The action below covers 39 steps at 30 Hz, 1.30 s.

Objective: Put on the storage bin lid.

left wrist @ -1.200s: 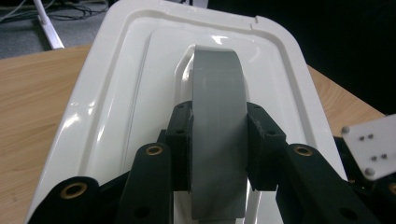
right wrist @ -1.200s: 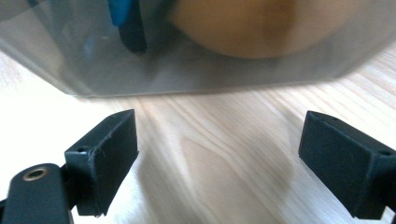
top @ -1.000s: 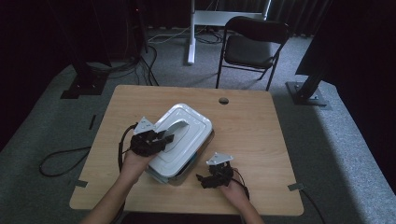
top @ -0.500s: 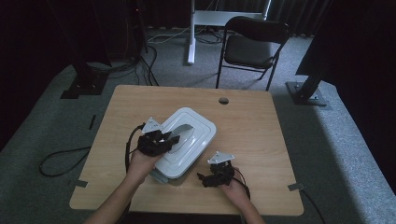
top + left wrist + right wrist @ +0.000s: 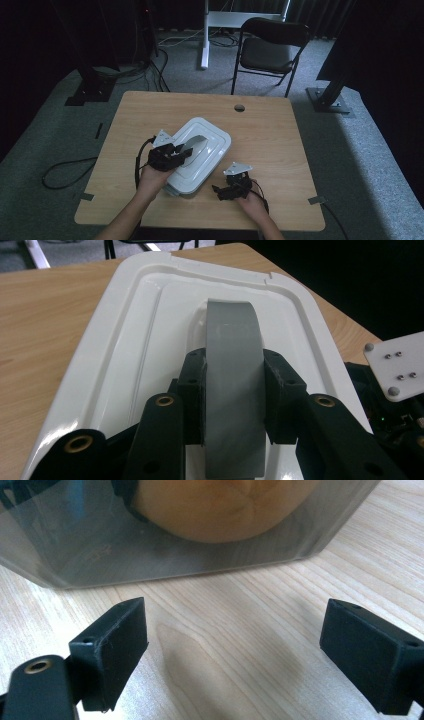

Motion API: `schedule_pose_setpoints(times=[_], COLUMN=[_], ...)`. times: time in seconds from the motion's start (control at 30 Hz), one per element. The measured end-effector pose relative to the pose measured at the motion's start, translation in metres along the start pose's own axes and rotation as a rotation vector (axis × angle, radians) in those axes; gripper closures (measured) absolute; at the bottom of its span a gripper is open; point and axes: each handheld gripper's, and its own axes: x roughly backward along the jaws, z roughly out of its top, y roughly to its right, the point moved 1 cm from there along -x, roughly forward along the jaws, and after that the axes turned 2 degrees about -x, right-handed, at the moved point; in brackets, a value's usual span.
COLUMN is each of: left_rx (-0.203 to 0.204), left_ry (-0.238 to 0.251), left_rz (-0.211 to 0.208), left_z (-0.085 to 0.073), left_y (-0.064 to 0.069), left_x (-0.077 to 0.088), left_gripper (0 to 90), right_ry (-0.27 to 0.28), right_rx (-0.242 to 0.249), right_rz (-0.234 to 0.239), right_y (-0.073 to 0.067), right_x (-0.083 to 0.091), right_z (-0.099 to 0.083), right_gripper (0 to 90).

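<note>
Left gripper (image 5: 231, 390) is clamped across the grey handle (image 5: 232, 340) atop the white box (image 5: 197, 155), handle running straight ahead; right gripper (image 5: 235, 645), jaws spread wide, waits beside the box.

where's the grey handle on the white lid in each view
High view: handle mid-table on the lid, at the left gripper.
Left gripper view: handle centre, clamped between the jaws.
Right gripper view: handle not seen; the box's clear wall crosses the top.
Shared landmark: the wooden table.
</note>
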Motion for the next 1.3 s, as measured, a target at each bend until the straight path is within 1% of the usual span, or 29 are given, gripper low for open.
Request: schedule_pose_setpoints(times=[0.13, 0.37, 0.43, 0.47, 0.5, 0.57, 0.63, 0.67, 0.73, 0.8, 0.83, 0.9, 0.93, 0.97, 1.0, 1.1, 1.17, 1.23, 1.27, 1.3], left_rx=[0.006, -0.003, -0.002, -0.005, -0.005, -0.004, -0.011, -0.013, -0.018, -0.025, -0.025, -0.014, -0.011, -0.018, -0.024, -0.026, -0.026, -0.043, -0.041, -0.031], left_ry=[-0.006, -0.010, -0.008, -0.009, -0.008, -0.016, -0.015, -0.016, -0.006, -0.002, 0.005, 0.024, 0.026, 0.017, 0.017, 0.023, 0.034, 0.042, 0.048, 0.056], left_rz=[-0.005, -0.017, -0.029, -0.031, -0.038, -0.056, -0.063, -0.065, -0.067, -0.073, -0.070, -0.080, -0.076, -0.075, -0.083, -0.080, -0.083, -0.061, -0.058, -0.056], left_z=[0.000, 0.000, 0.000, 0.000, 0.001, 0.001, 0.002, 0.002, 0.003, 0.004, 0.004, 0.006, 0.006, 0.007, 0.007, 0.007, 0.006, 0.005, 0.005, 0.005], left_y=[0.000, -0.001, -0.002, -0.002, -0.003, -0.003, -0.003, -0.003, -0.002, -0.002, -0.002, -0.003, -0.004, -0.004, -0.005, -0.010, -0.014, -0.017, -0.020, -0.023], left_x=[-0.002, 0.000, 0.001, 0.001, 0.002, 0.002, 0.003, 0.004, 0.005, 0.007, 0.008, 0.013, 0.014, 0.015, 0.016, 0.018, 0.020, 0.022, 0.023, 0.025], left_gripper=[67.1, 66.5, 64.2, 60.2, 58.4, 58.4, 53.9, 53.2, 47.7, 44.5, 41.0, 38.9, 34.3, 32.0, 27.9, 19.5, 17.9, 13.6, 9.9, 9.1], right_ry=[-0.001, -0.004, -0.002, -0.001, 0.001, 0.004, 0.005, 0.005, 0.005, 0.006, 0.006, 0.006, 0.005, 0.005, 0.005, 0.007, 0.009, 0.010, 0.011, 0.011], right_rx=[0.001, 0.004, 0.000, -0.001, 0.001, -0.003, -0.004, -0.005, -0.003, -0.003, -0.003, -0.002, -0.004, -0.004, -0.002, -0.003, -0.006, -0.009, -0.010, -0.010], right_rz=[0.003, 0.004, 0.003, 0.003, 0.001, 0.001, -0.001, 0.000, -0.002, -0.004, -0.003, -0.006, -0.004, -0.004, -0.006, -0.006, -0.006, -0.008, -0.008, -0.010], right_y=[-0.001, 0.000, 0.000, 0.000, 0.001, 0.001, 0.002, 0.002, 0.002, 0.002, 0.003, 0.003, 0.003, 0.003, 0.003, 0.003, 0.003, 0.004, 0.004, 0.004], right_x=[-0.001, -0.001, 0.000, 0.000, 0.001, 0.002, 0.002, 0.002, 0.002, 0.002, 0.002, 0.003, 0.003, 0.003, 0.003, 0.003, 0.004, 0.004, 0.005, 0.005], right_z=[0.000, -0.001, 0.000, 0.000, 0.000, 0.000, 0.000, 0.000, 0.000, 0.000, 0.000, 0.000, 0.000, 0.000, 0.000, 0.000, 0.000, 0.000, 0.000, 0.000], right_gripper=[11.2, 11.1, 11.2, 11.2, 11.2, 11.2, 11.2, 11.2, 11.2, 11.2, 11.1, 11.1, 11.2, 11.2, 11.2, 11.2, 11.2, 11.2, 11.2, 11.2])
